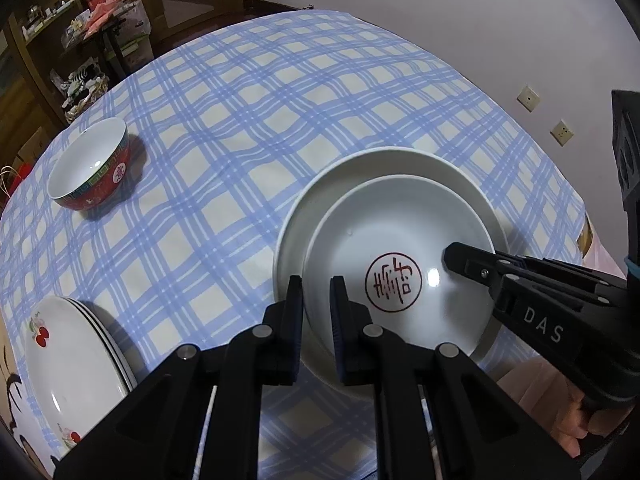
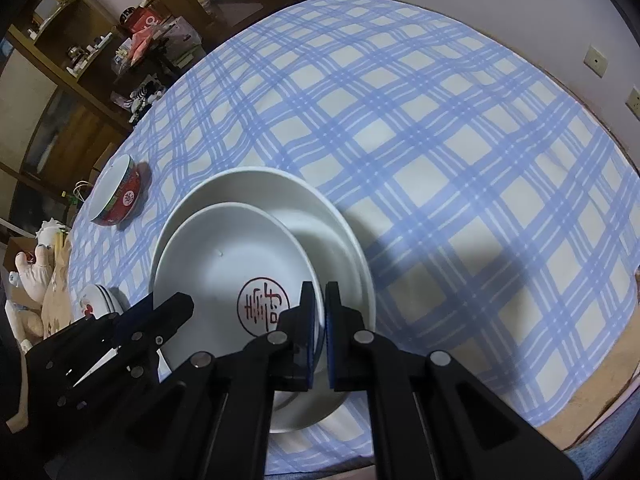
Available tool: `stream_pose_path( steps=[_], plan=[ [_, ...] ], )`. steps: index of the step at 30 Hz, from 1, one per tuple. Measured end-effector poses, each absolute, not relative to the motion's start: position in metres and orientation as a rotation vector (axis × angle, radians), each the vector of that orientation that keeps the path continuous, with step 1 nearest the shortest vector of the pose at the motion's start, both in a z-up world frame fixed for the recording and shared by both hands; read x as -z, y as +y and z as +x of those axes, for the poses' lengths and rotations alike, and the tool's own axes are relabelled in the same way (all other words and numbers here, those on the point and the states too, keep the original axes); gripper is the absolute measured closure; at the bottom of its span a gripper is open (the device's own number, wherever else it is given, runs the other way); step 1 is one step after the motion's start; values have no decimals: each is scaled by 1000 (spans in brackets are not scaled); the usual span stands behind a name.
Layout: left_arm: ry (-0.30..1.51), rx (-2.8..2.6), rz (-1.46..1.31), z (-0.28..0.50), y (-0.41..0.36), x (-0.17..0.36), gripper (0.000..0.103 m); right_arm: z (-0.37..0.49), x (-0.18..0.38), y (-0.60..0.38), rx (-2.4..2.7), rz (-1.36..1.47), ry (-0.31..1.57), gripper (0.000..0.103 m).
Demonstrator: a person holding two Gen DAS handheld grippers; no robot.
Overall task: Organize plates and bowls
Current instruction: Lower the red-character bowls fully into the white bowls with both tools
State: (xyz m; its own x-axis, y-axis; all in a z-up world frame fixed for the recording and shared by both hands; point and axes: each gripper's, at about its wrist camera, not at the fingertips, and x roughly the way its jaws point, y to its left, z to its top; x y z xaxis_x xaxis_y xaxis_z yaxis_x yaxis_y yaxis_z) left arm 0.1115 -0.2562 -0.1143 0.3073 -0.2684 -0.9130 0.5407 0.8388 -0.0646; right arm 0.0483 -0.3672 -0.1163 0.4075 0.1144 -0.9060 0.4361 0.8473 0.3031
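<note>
A small white plate with a red seal mark [image 1: 360, 232] [image 2: 224, 256] sits tilted over a larger white plate [image 1: 360, 168] [image 2: 280, 192] on the blue checked tablecloth, shifted toward its near side. My left gripper [image 1: 317, 300] [image 2: 180, 308] is shut on the small plate's left rim, one finger outside and one inside. At the opposite rim my right gripper [image 2: 319, 300] [image 1: 456, 258] is shut on the same plate. A red bowl with a white inside [image 1: 92, 168] [image 2: 118, 196] stands far left. A stack of cherry-patterned plates [image 1: 72, 360] [image 2: 96, 300] lies near left.
The tablecloth [image 1: 280, 100] stretches bare behind and to the right of the plates. Wooden shelves with clutter [image 1: 80, 20] stand beyond the table's left edge. Stuffed toys [image 2: 36, 272] lie at the left. A white wall with sockets [image 1: 528, 98] runs along the right.
</note>
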Motion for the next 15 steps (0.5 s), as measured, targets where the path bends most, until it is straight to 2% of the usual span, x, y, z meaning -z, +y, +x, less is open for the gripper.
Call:
stream_pose_path(
  steps=[15],
  plan=[
    [1209, 596, 225, 114, -248, 109, 89, 52, 119, -367, 219, 522, 1167, 97]
  ],
)
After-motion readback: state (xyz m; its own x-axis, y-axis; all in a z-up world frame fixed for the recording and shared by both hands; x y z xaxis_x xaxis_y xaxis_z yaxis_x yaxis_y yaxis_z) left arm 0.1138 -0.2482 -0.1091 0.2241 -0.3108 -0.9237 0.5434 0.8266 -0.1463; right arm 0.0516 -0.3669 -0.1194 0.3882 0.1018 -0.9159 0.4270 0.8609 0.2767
